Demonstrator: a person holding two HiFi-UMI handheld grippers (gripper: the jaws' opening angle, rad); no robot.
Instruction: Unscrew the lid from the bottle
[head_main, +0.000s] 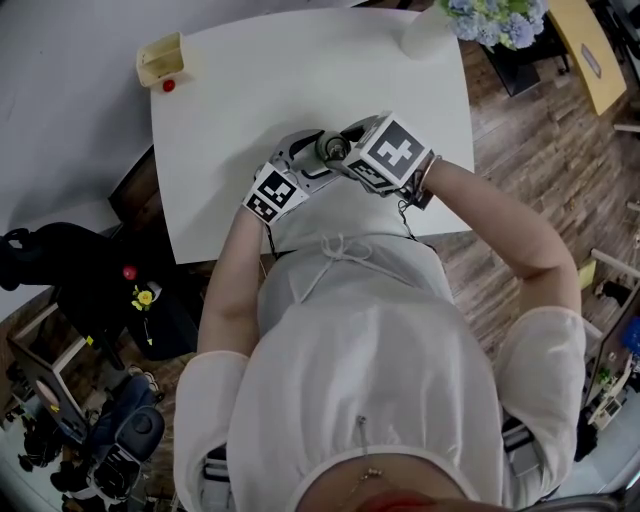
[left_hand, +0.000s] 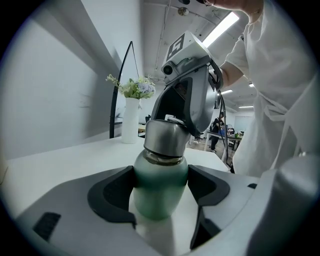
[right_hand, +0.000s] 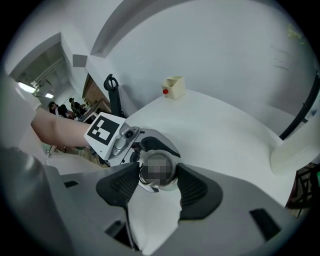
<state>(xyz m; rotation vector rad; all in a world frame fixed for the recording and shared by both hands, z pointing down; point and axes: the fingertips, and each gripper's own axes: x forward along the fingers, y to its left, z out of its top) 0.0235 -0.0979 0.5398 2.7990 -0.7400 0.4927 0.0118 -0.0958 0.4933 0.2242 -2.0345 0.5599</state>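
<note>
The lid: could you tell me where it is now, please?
Head view, centre: the lid tops the green bottle, gripped by the right gripper, near the front edge of the table.

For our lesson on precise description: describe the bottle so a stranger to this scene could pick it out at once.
Find the white table, then its edge nearest the person, where two claws meet. The bottle is held there, the left claw gripping its body, the right claw on its silver lid. Unlike the white vase at the far corner, it is green.

Matt green bottle (left_hand: 159, 192), satin metal lid (left_hand: 166, 137)
</note>
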